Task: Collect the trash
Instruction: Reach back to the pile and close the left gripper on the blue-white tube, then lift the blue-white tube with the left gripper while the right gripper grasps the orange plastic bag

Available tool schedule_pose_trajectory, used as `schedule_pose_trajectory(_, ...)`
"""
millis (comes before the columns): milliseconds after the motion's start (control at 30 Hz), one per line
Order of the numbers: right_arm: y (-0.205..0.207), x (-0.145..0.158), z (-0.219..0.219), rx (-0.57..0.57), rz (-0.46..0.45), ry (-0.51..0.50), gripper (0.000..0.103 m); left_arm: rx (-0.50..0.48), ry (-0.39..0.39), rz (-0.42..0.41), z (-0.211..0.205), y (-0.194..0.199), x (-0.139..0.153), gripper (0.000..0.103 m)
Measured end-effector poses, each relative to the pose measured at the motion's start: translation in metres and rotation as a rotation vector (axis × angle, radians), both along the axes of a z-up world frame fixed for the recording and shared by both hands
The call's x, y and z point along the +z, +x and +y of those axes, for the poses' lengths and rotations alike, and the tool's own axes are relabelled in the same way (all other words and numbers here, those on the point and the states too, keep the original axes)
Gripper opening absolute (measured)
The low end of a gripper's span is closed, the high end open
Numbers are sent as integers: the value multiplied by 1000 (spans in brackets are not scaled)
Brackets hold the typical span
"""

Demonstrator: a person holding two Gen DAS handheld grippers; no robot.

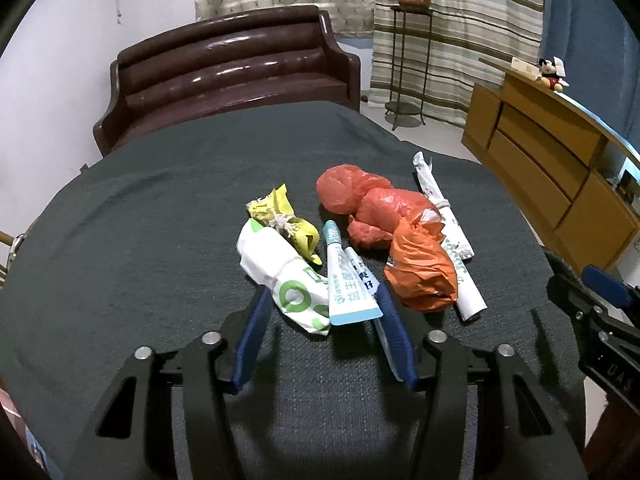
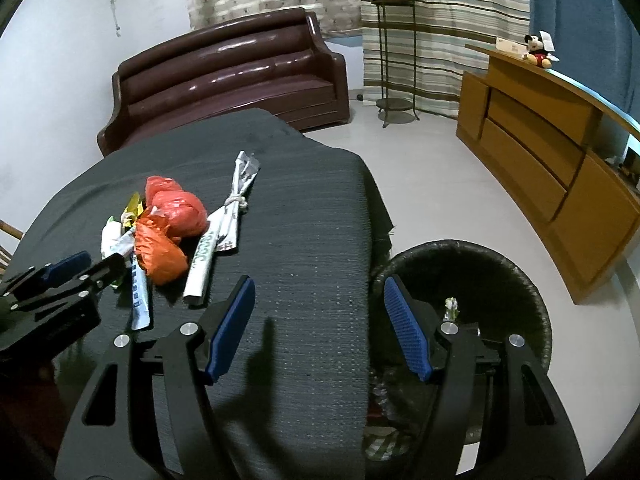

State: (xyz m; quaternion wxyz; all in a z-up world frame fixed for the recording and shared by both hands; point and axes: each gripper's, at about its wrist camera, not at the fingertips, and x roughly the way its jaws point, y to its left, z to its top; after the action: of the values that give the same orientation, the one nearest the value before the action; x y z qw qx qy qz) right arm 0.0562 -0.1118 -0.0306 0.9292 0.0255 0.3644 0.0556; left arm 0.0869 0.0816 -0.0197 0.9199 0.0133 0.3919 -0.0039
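A heap of trash lies on the dark grey tablecloth (image 1: 152, 208): a red plastic bag (image 1: 356, 196), an orange bag (image 1: 424, 276), a rolled white paper tied with string (image 1: 454, 236), a yellow wrapper (image 1: 276, 212), a white-and-green wrapper (image 1: 288, 280) and a blue-and-white sachet (image 1: 350, 300). My left gripper (image 1: 323, 296) is open, its blue pads either side of the white-and-green wrapper and the sachet. My right gripper (image 2: 319, 282) is open and holds nothing, over the table's right edge. Beyond it on the floor stands a black bin (image 2: 504, 268) with a small scrap (image 2: 452, 306) inside.
A brown sofa (image 1: 232, 64) stands behind the table. A wooden cabinet (image 2: 532, 140) with a plush toy (image 2: 538, 54) on top runs along the right. A metal stand (image 2: 394, 52) with a potted plant is by the curtain. White floor surrounds the bin.
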Motion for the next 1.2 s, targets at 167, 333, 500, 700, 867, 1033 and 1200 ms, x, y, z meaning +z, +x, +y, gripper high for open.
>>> schedule_pose_trajectory(167, 2, -2, 5, 6, 6, 0, 65, -24, -13, 10, 4, 2, -2, 35)
schedule_pose_trajectory(333, 2, -1, 3, 10, 10, 4, 65, -48, -32, 22, 7, 2, -5, 13)
schedule_pose_trajectory(500, 3, -1, 2, 14, 13, 2, 66, -53, -47, 19, 11, -1, -4, 5)
schedule_pose_trajectory(700, 4, 0, 2, 15, 11, -3, 65, -53, -56, -5, 15, -6, 5, 5)
schedule_pose_trajectory(867, 0, 2, 10, 25, 1, -8, 65, -32, -65, -21, 27, -16, 11, 5)
schedule_pose_trajectory(1033, -1, 7, 21, 45, -10, -12, 65, 7, -66, -39, 43, -22, 17, 5)
schedule_pose_trajectory(1200, -2, 12, 36, 74, -19, -19, 65, 58, -65, -44, 66, -25, 17, 5)
